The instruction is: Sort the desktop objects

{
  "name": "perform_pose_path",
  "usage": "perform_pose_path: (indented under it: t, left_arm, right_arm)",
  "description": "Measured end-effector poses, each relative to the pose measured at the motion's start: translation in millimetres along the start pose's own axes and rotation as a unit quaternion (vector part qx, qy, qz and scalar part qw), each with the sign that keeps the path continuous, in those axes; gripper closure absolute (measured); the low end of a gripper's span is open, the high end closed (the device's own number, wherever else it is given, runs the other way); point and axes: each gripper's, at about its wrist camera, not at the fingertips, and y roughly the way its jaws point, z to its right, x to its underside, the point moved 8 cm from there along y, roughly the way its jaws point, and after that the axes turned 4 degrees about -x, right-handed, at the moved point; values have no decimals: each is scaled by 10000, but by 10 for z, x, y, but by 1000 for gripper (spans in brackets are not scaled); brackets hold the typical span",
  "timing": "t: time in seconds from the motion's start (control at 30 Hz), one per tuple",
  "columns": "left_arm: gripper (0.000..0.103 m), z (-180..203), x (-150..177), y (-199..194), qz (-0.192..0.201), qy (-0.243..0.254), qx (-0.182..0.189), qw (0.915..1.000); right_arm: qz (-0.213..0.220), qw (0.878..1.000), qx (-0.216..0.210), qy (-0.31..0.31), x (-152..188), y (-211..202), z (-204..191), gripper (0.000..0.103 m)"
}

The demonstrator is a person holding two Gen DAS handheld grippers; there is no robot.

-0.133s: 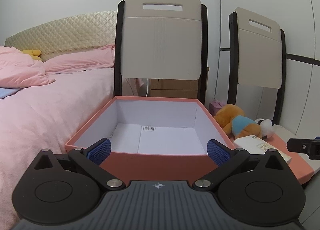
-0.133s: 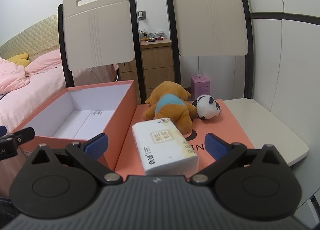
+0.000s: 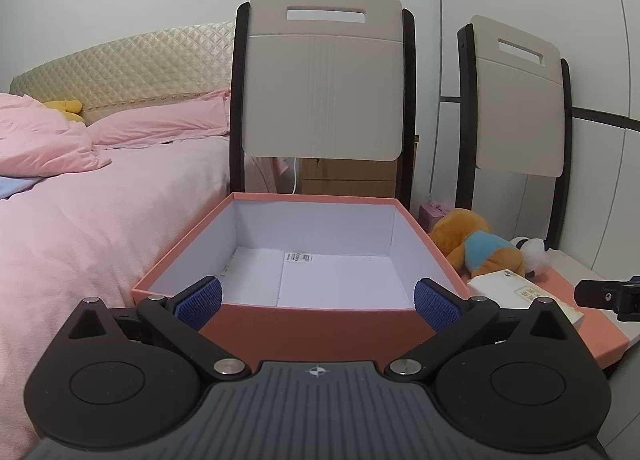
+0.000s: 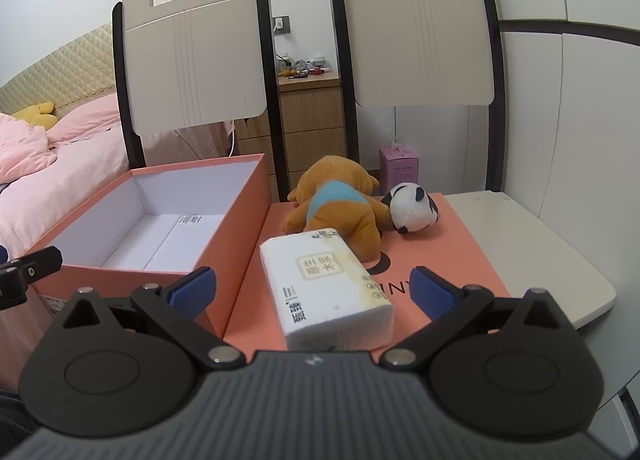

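An open orange box (image 3: 312, 324) with a white inside stands on the table; it also shows in the right wrist view (image 4: 236, 219). Right of it lies its orange lid (image 4: 452, 244). On the lid are a white tissue pack (image 4: 324, 284), an orange plush bear in a blue shirt (image 4: 340, 203) and a small panda plush (image 4: 412, 207). My left gripper (image 3: 318, 300) is open and empty, just before the box's near wall. My right gripper (image 4: 312, 292) is open and empty, its fingers on either side of the tissue pack's near end.
Two beige chairs (image 4: 192, 71) (image 4: 416, 39) stand behind the table. A pink bed (image 3: 80, 211) lies to the left. A small pink box (image 4: 398, 165) and a wooden cabinet (image 4: 312, 127) are behind. The white table (image 4: 532, 260) ends at the right.
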Motion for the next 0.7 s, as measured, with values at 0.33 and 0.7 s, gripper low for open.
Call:
perform_pose_path:
  t: [0.33,0.7]
  left_arm:
    - [0,-54,-31,-14,33,61,-14,10000]
    - [0,-169,-49,3,66,-30,-58,10000]
  right_arm:
    - [-88,9998,-148,85,25,25,-2,0]
    - [-90,9996,-246,46,1,106,82,0]
